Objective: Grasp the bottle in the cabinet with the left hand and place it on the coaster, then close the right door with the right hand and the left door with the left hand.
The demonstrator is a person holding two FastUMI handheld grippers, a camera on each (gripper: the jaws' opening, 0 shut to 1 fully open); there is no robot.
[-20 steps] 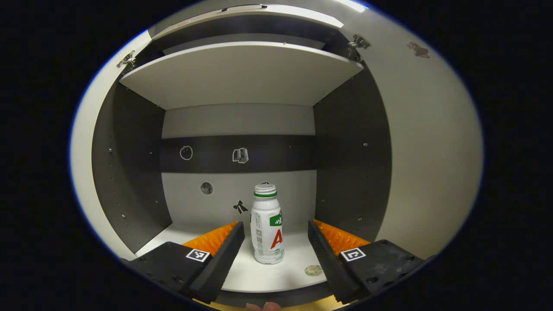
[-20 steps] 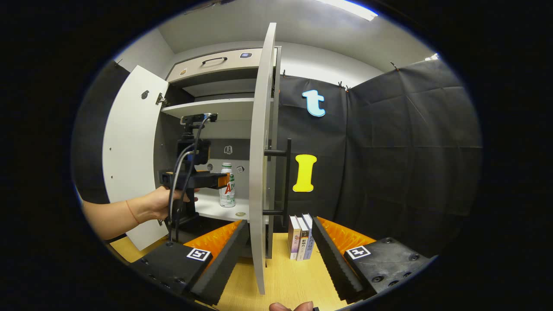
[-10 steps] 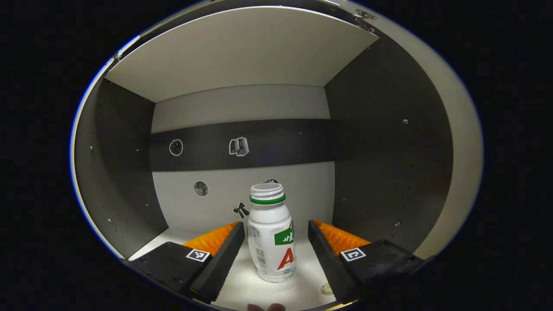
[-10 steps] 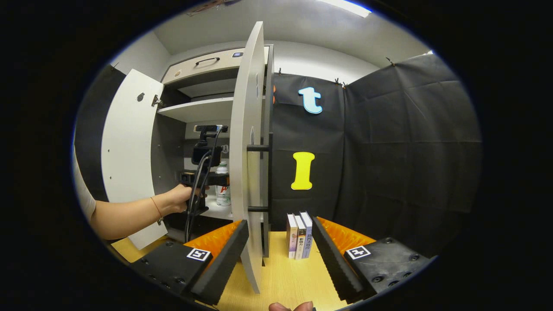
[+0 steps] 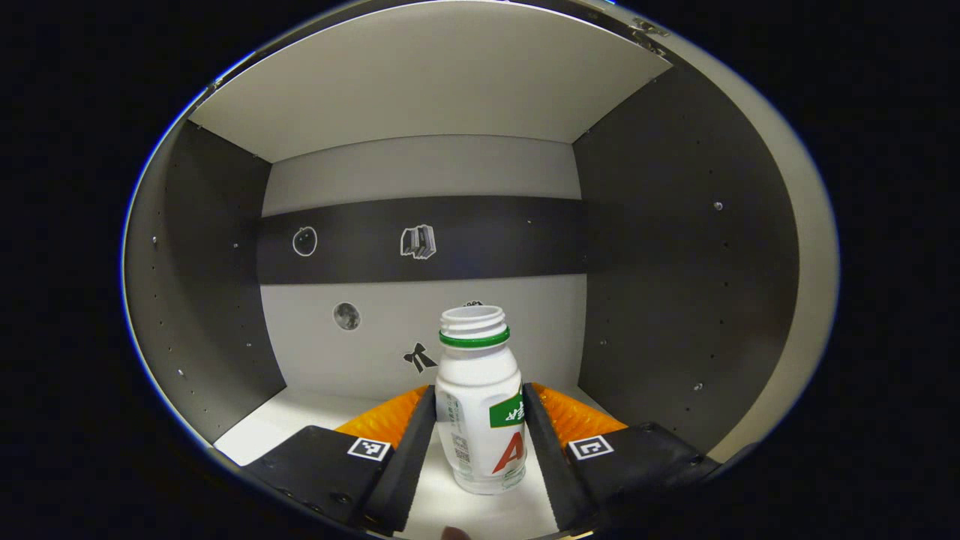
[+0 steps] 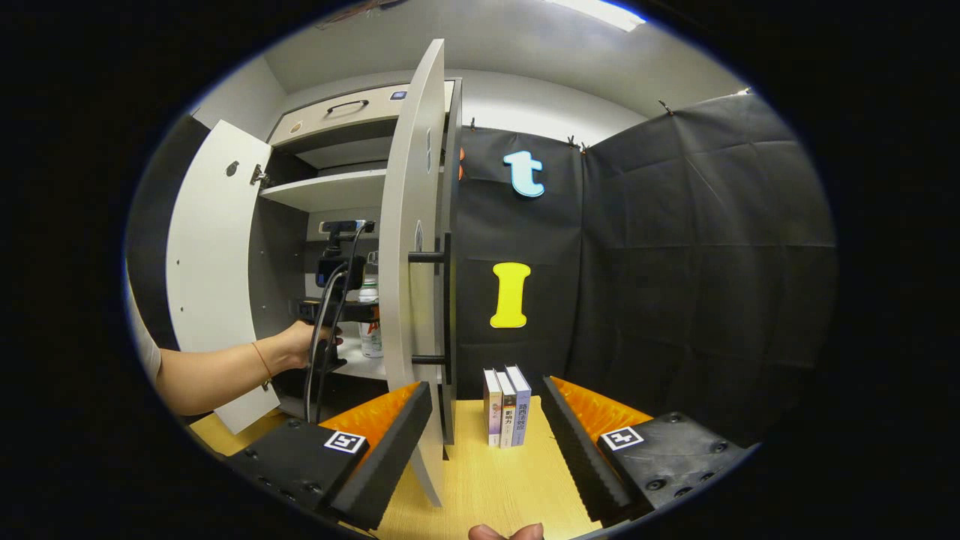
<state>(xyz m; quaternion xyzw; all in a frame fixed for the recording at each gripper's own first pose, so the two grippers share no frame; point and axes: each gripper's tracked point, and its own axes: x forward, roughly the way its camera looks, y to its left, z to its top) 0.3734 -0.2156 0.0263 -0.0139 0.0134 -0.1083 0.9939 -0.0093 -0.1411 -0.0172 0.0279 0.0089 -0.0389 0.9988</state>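
With your left gripper fingers pressing the bottle, squeeze evenly mid-body and lift straight before withdrawing.

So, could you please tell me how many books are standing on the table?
3, upright side by side on the wooden table, just right of the open right door: left book, middle book, right book. More could hide behind that door.

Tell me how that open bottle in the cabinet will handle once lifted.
The bottle looks like thin plastic, so probably light and squeezable. It has no cap; tilting may spill any contents. The left hand-held gripper brackets its smooth label, which might slip.
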